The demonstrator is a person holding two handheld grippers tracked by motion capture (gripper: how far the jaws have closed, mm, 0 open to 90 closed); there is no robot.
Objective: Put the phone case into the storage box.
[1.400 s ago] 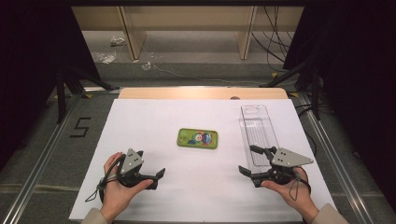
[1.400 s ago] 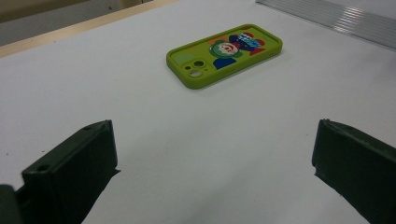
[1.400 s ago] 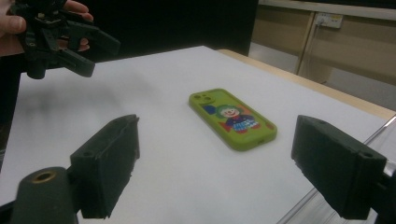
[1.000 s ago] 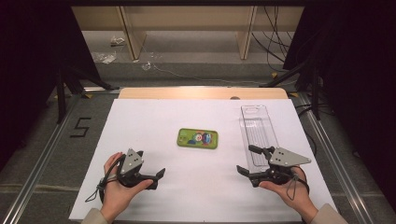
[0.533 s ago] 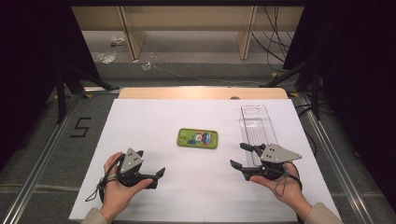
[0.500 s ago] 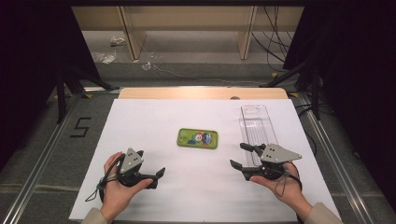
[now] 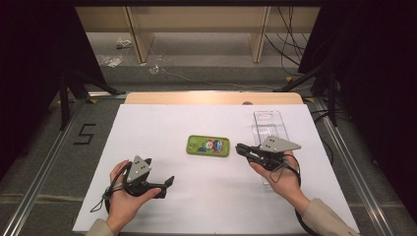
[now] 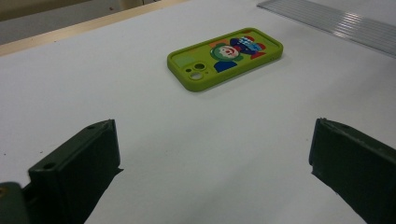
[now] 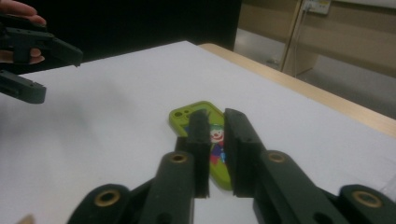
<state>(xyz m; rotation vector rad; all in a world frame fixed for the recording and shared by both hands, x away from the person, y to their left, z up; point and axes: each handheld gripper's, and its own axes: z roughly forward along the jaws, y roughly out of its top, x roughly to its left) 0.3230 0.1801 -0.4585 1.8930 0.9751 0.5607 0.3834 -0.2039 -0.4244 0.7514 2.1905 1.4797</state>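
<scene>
Green phone case (image 7: 208,145) flat on white table (image 7: 162,123), just left of right gripper (image 7: 239,148), jaws just closed, nearly together, empty; left gripper (image 7: 168,181) wide, near-left.

This looks like a lab recording booth, not a home. A white sheet covers the wooden tabletop (image 7: 147,98), black curtains (image 7: 34,59) close both sides, black stand legs (image 7: 74,81) and loose cables (image 7: 290,44) sit beyond the jaws, and a black numeral five (image 7: 84,133) marks the grey floor (image 7: 44,162).
</scene>
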